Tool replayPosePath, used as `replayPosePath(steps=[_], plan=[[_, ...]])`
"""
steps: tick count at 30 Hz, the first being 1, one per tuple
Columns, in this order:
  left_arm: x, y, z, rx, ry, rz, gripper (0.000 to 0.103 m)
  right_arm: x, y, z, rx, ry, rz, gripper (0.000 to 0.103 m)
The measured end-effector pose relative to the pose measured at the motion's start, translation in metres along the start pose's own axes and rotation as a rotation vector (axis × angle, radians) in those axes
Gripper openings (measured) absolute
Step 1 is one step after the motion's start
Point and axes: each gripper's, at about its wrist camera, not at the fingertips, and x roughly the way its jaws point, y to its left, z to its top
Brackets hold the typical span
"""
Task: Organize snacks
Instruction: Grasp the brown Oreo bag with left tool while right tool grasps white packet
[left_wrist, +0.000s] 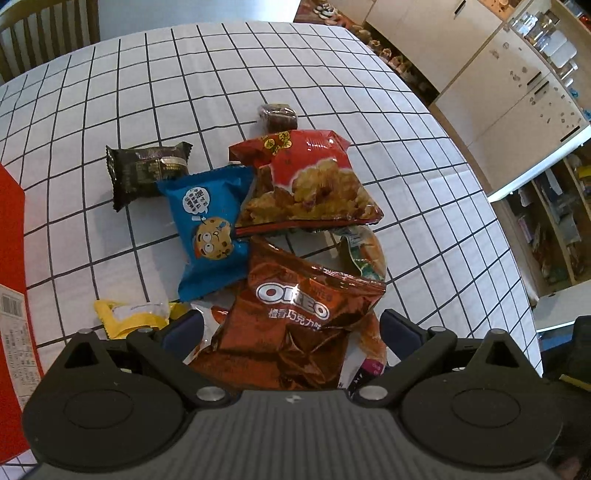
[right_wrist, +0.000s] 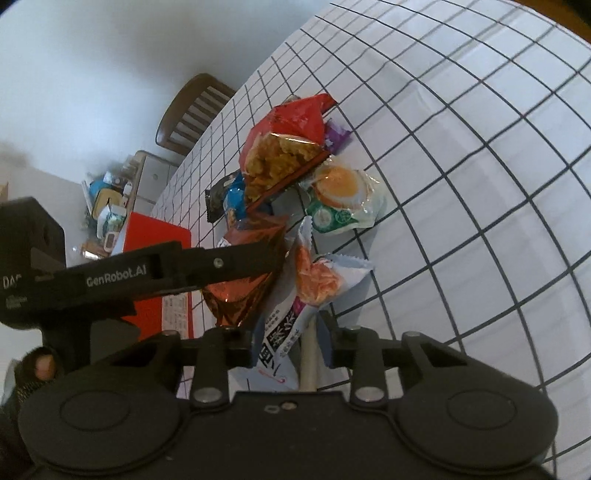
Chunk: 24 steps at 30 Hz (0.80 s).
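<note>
Only the right wrist view shows the egg packet (right_wrist: 338, 194).

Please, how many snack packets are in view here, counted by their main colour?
Red bag: 1
Blue packet: 1
Black packet: 1
Yellow packet: 1
Copper Oreo bag: 1
Dark brown packet: 1
Clear-green egg packet: 1
Pale blue-white packet: 1
Total: 8
The purple wrapper may be the dark brown one.
</note>
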Motion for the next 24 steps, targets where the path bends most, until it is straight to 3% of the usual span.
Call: replayPosePath(steps=[4,7,8,13,15,20,21,24], plan=[[0.0,0.001,0.0,-0.007,-0.004,-0.016,0.099,0.002,-0.008,0.003,0.058,-0.007,0.021,0.021],[-0.003,0.0,0.001,-0.001,-0.005,-0.023,0.089,0.003,-0.011,0.004,0.078,-0.008,0.024,0.015],[-0.003,0.0,0.0,0.001,-0.005,-0.016,0.082,0.003,-0.012,0.005,0.084,-0.006,0.026,0.013],[-0.006,0.0,-0.003,0.002,-0.021,0.002,0.073,0.006,-0.016,0.006,0.101,-0.007,0.028,0.013],[-0.008,-0.002,-0.004,0.001,-0.032,0.017,0.063,0.007,-0.017,0.007,0.103,-0.007,0.031,0.013],[-0.015,0.002,-0.008,-0.038,-0.064,0.02,0.052,0.002,-0.015,0.007,0.087,-0.024,0.032,0.007],[-0.016,0.003,-0.009,-0.045,-0.07,0.025,0.045,0.001,-0.015,0.007,0.081,-0.026,0.029,0.007],[-0.022,0.005,-0.014,-0.075,-0.089,0.034,0.043,-0.004,-0.013,0.007,0.062,-0.032,0.033,0.005]])
